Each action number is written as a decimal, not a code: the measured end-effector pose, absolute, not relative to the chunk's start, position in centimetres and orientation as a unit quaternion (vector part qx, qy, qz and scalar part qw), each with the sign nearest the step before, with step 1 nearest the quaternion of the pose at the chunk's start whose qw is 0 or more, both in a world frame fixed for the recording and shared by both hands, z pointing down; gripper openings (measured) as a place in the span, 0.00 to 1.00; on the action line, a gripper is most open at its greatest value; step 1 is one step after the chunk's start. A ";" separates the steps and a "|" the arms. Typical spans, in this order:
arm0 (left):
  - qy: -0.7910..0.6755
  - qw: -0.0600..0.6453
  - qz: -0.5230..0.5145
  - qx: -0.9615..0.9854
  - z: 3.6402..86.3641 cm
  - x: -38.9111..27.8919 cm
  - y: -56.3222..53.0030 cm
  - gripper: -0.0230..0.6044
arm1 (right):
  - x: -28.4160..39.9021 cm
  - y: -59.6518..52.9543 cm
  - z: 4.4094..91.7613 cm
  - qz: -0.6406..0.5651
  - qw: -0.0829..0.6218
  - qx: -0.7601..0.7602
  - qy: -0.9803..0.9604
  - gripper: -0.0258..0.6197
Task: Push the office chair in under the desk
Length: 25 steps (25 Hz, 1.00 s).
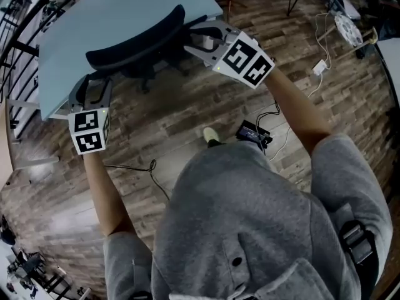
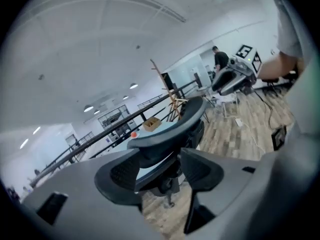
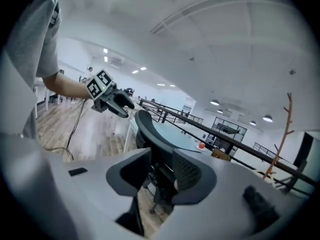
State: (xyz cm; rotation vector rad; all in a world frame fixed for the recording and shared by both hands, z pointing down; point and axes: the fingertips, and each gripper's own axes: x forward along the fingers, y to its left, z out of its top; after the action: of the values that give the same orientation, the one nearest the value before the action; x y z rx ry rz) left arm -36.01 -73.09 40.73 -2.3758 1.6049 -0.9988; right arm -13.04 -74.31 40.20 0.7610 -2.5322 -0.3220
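Office chair (image 1: 139, 42): seat largely under bench (image 1: 81, 24), backrest at its edge. Left tool (image 1: 94, 86), right tool (image 1: 195, 41): jaws apart, empty, near backrest ends. Handling: push both ends evenly, square to bench, easing off before contact.

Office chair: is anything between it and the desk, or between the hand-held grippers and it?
Nothing visible. The office chair has its backrest at the desk edge, seat hidden under it. The left hand-held gripper and right hand-held gripper are open at its two ends, unobstructed.
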 end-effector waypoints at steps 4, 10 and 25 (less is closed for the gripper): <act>0.605 -0.046 -0.218 -0.764 41.0 -38.0 -68.5 0.28 | -13.6 -71.5 39.7 -0.088 0.207 0.310 -0.924 0.12; 0.631 -0.115 -0.138 -0.755 41.0 -36.3 -62.2 0.07 | -15.6 -65.5 39.7 -0.059 0.173 0.327 -0.927 0.10; 0.627 -0.104 -0.066 -0.769 37.4 -32.5 -45.3 0.07 | -15.7 -49.4 36.6 -0.034 0.113 0.390 -0.913 0.10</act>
State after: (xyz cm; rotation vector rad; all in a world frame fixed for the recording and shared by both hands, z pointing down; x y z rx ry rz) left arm -32.54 -45.30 37.36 -2.5907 2.1133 -0.2226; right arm -15.75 -49.39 36.65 1.1440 -2.6784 -0.0983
